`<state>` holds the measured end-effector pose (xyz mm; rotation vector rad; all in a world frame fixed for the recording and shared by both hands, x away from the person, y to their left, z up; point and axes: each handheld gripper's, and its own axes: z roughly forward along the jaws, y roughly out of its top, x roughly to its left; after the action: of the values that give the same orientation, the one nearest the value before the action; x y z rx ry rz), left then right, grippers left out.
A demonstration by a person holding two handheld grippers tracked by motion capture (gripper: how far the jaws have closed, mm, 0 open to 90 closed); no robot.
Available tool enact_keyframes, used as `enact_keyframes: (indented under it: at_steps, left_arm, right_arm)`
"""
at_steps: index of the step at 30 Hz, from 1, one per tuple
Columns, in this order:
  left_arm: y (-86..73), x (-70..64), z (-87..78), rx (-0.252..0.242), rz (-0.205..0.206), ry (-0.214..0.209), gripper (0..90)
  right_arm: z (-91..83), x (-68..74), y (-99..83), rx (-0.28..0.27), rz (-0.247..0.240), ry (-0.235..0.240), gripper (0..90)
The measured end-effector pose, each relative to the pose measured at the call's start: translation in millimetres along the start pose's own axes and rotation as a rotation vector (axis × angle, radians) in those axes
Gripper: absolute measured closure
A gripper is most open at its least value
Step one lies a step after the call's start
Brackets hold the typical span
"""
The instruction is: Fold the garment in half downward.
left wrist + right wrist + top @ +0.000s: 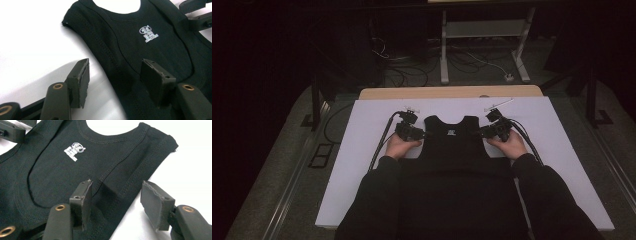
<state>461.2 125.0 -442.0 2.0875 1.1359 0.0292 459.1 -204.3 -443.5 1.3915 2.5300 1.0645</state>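
Observation:
A black sleeveless top (451, 145) lies flat on the white table cover (562, 135), neck away from me, with a small white logo (148, 33) below the neckline. My left gripper (423, 134) is at its left armhole, open; in the left gripper view (117, 80) one pad rests over white and the other over the cloth. At the right armhole my right gripper (481, 132) stands open, and in the right gripper view (117, 202) the hemmed armhole edge (130, 185) runs between the jaws. Neither gripper pinches the cloth.
A wooden table edge (452, 92) shows beyond the white cover. Farther back on the floor are cables (412, 75), a power strip (509, 77) and white frame legs (444, 55). The person's dark sleeves (372, 200) cover the top's lower part.

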Motion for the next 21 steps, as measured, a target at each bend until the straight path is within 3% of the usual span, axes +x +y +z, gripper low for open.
enact_keyframes:
  at_steps: [6,11,14,21]
  left_arm:
    - [-0.2,-1.6,1.1,0.006,0.009,-0.010,47.3]
    - [-0.5,-3.8,3.8,0.003,-0.007,-0.032,56.2]
    - [-1.2,-6.6,6.4,0.002,0.015,-0.058,57.7]
    - [-0.2,-9.8,8.0,0.027,0.016,-0.030,74.4]
  right_arm:
    - [2.3,4.9,0.1,-0.004,-0.022,-0.004,50.1]
    - [3.4,8.3,0.1,-0.003,-0.042,-0.020,58.1]
    - [4.0,11.5,0.1,0.004,-0.045,-0.021,64.4]
    - [5.1,15.5,-0.4,0.017,-0.056,-0.010,79.2]
